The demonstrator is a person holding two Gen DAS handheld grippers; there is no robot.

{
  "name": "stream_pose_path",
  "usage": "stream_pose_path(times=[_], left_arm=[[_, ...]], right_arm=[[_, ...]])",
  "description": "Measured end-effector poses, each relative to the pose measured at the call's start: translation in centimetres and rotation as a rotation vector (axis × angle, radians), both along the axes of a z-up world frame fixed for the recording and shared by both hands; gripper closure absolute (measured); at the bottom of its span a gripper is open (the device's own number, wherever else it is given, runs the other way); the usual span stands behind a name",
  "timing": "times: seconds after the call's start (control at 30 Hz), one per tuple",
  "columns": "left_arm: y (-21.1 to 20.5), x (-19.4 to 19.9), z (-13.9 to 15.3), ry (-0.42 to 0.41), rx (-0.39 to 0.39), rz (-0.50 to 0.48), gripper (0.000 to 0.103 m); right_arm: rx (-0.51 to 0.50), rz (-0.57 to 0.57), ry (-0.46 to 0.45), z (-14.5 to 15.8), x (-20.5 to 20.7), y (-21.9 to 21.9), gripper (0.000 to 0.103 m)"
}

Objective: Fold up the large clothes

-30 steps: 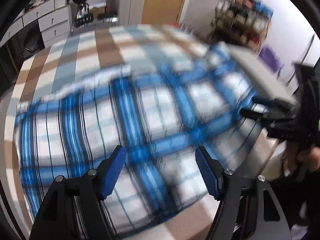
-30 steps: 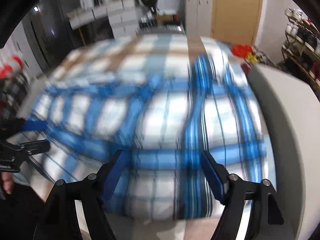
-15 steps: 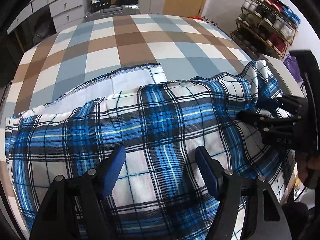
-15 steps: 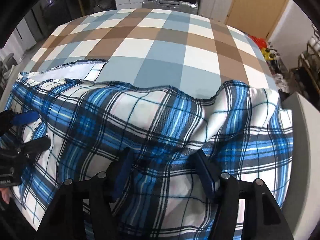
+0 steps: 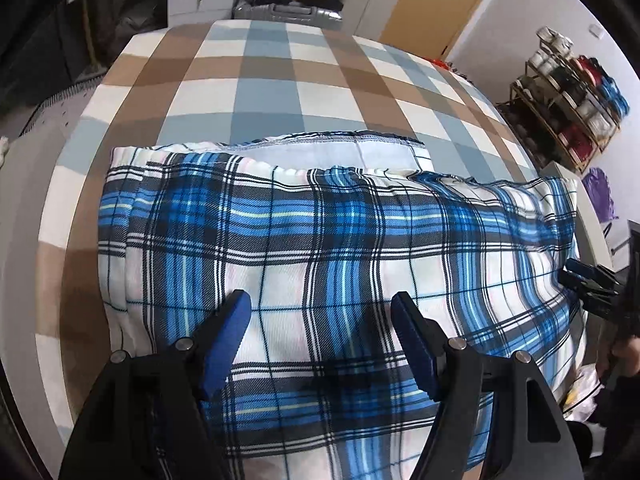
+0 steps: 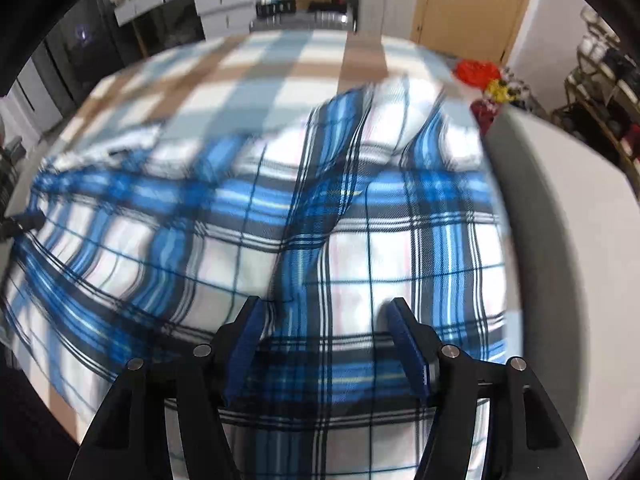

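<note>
A large blue, white and black plaid cloth [image 5: 320, 248] lies spread across the near half of a bed covered in a brown, grey-blue and white checked sheet [image 5: 280, 80]. At the far edge of the cloth a plain white strip with a stitched hem [image 5: 320, 148] shows, lying flat on the sheet. At the left of the scene the left gripper [image 5: 320, 328] hangs over the near middle of the cloth, angled down at it, its two blue-padded fingers [image 5: 228, 336] standing well apart with nothing pinched between them; the plaid shows flat and undisturbed in the gap, and whether the tips touch the fabric cannot be told. Further right, the cloth runs to the right edge of the bed, where a pale grey panel [image 6: 560, 240] rises beside it. There the right gripper [image 6: 324, 332] is over the near right part of the cloth, its picture blurred. Its jaws were narrowing a moment ago and now stand wide, blue pads [image 6: 408, 344] on either side of a stretch of plaid, with no fabric clamped. Just beyond its tips a raised fold [image 6: 320, 200] runs away toward the far side of the bed. In the left view this gripper [image 5: 588, 284] shows at the right edge of the cloth, with a hand [image 5: 616, 356] behind it. A shelf rack [image 5: 568, 92] stands against the far right wall.
</note>
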State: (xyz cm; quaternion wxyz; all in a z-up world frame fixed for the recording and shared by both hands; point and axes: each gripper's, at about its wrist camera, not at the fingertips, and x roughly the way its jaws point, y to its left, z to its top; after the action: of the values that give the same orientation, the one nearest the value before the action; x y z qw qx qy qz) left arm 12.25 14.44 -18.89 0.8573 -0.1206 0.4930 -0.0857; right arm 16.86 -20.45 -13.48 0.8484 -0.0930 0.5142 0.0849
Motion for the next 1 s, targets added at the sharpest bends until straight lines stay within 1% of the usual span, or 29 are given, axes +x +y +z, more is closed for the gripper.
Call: stream_pose_path(times=[0.03,0.1,0.17,0.2,0.27,0.3,0.33,0.4,0.47,0.5,0.53,0.57,0.6,0.67,0.73,0.77,0.8,0.83,0.87,0.93,0.97,1.0], left_arm=[[-0.3,0.1,0.0,0.000,0.022,-0.005,0.035],[-1.4,-0.1,0.2,-0.005,0.091,0.000,0.035],[-2.2,-0.4,0.7,-0.008,0.132,0.015,0.035],[-2.5,-0.7,1.0,-0.014,0.132,0.011,0.035],[-3.1,-2.0,1.9,-0.046,0.090,-0.024,0.035],[-4.0,-2.7,2.4,-0.067,0.068,-0.060,0.035],[-4.9,-3.3,2.8,-0.084,0.066,-0.100,0.035],[-6.8,-3.8,2.8,-0.102,0.110,-0.163,0.035],[-8.1,-3.7,2.3,-0.087,0.169,-0.199,0.035],[-8.6,-3.6,1.9,-0.074,0.199,-0.203,0.035],[-8.9,-3.5,1.8,-0.067,0.204,-0.207,0.035],[-9.2,-3.5,1.6,-0.057,0.196,-0.212,0.035],[-9.3,-3.6,1.5,-0.053,0.193,-0.210,0.035],[-9.5,-4.0,1.7,-0.062,0.199,-0.200,0.035],[-9.9,-4.7,2.6,-0.088,0.169,-0.211,0.035],[-10.2,-4.9,3.3,-0.109,0.139,-0.222,0.035],[-10.6,-5.2,4.0,-0.131,0.113,-0.231,0.035],[-11.2,-5.4,4.6,-0.151,0.093,-0.245,0.035],[-12.1,-5.7,5.3,-0.182,0.078,-0.269,0.035],[-13.9,-5.7,5.7,-0.209,0.093,-0.294,0.035],[-14.6,-5.5,5.5,-0.206,0.101,-0.306,0.035],[-15.6,-5.2,5.2,-0.193,0.107,-0.322,0.035]], right_arm=[[-0.021,0.011,-0.016,-0.2,-0.1,0.3,0.037],[-0.080,0.033,-0.036,0.1,-0.5,0.8,0.034],[-0.088,0.020,-0.019,0.6,-0.6,0.8,0.036],[-0.072,0.002,-0.021,1.4,-0.9,0.5,0.036],[0.023,-0.010,-0.074,3.3,-2.6,-0.6,0.034],[0.059,-0.008,-0.088,3.9,-3.7,-1.0,0.034],[0.072,0.001,-0.088,4.1,-4.7,-1.1,0.034],[0.054,0.012,-0.081,3.7,-6.4,-1.2,0.034],[-0.004,-0.004,-0.048,2.0,-6.7,-1.0,0.034],[-0.027,-0.021,-0.014,0.7,-6.5,-1.0,0.034],[-0.020,-0.034,0.012,-0.3,-6.4,-1.3,0.033],[0.011,-0.045,-0.019,-0.3,-6.5,-1.7,0.031],[0.021,-0.057,-0.017,-0.4,-6.6,-2.0,0.031],[0.022,-0.088,0.003,-0.1,-7.3,-2.4,0.031],[0.025,-0.108,0.011,0.6,-8.5,-2.9,0.031],[0.047,-0.116,-0.005,1.3,-9.4,-3.4,0.031],[0.100,-0.138,-0.027,2.2,-10.5,-4.2,0.031],[0.155,-0.166,-0.039,2.8,-11.3,-5.2,0.028],[0.248,-0.215,-0.053,3.4,-12.3,-6.5,0.019],[0.402,-0.280,-0.057,3.6,-13.6,-8.6,0.013],[0.495,-0.314,-0.051,3.3,-14.1,-9.7,0.013],[0.542,-0.326,-0.037,2.9,-14.1,-10.1,0.013]])
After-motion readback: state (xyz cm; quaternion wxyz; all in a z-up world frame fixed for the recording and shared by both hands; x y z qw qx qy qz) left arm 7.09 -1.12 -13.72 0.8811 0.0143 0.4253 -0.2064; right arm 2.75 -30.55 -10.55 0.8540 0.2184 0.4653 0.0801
